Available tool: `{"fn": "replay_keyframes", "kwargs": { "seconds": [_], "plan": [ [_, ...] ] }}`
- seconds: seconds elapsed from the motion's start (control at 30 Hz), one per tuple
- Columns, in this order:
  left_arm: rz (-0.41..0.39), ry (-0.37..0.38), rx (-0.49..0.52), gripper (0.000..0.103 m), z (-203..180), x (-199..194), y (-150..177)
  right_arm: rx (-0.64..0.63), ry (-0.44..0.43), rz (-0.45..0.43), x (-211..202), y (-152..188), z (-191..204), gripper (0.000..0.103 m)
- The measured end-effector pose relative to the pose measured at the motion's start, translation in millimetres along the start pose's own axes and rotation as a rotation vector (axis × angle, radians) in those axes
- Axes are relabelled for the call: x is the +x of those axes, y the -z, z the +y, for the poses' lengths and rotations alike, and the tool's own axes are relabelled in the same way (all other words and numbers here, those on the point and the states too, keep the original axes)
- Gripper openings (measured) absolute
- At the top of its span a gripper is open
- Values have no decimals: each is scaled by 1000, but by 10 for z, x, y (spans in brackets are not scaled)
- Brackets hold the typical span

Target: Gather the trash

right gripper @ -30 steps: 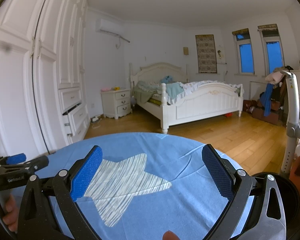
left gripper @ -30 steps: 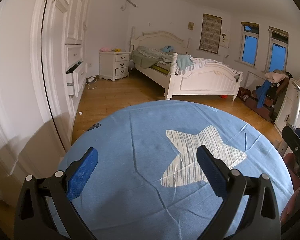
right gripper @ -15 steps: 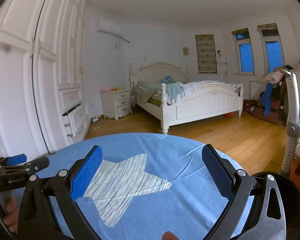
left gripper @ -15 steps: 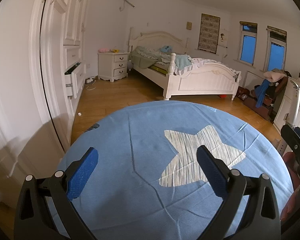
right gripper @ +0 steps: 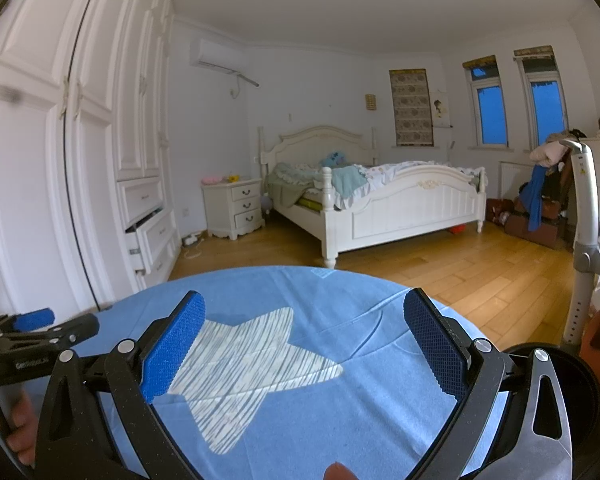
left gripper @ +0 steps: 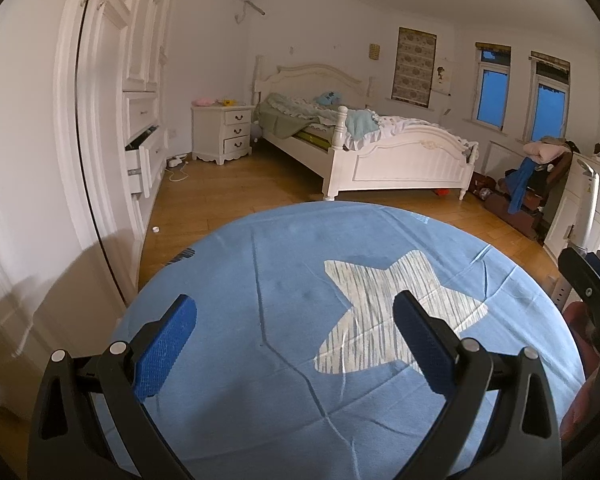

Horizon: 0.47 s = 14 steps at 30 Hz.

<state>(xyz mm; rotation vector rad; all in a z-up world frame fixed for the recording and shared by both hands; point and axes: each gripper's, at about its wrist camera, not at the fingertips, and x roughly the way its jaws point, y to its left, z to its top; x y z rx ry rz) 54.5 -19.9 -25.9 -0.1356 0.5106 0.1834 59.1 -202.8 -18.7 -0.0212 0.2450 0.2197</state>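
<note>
My left gripper (left gripper: 296,336) is open and empty, held above a round table with a blue cloth (left gripper: 284,264) that bears a pale striped star (left gripper: 384,312). My right gripper (right gripper: 304,344) is open and empty above the same cloth (right gripper: 340,420). The left gripper also shows at the left edge of the right wrist view (right gripper: 32,332); the right gripper shows at the right edge of the left wrist view (left gripper: 592,284). No trash shows on the cloth. A small white bit (left gripper: 155,230) lies on the wood floor by the wardrobe.
A white wardrobe (left gripper: 100,140) with an open drawer (left gripper: 140,160) stands left. A white bed (left gripper: 364,148), a nightstand (left gripper: 224,132) and a clothes pile (left gripper: 532,184) lie beyond. A dark round bin (right gripper: 556,384) and a grey stand (right gripper: 584,240) are at right.
The left view has tilted up slightly, so the table sits lower in it. The right gripper has not visibly moved. Both stay open.
</note>
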Motion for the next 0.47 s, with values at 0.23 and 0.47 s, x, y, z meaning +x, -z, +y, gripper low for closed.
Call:
{"fn": "replay_keyframes", "kwargs": {
  "seconds": [0.23,0.47],
  "plan": [
    [-36,-7,3,98,19,-23,-6,0,0,-1,5,-4,4,98],
    [-33,5,2,98,52,-3,-20,0,1,0,5,-3,11,98]
  ]
}}
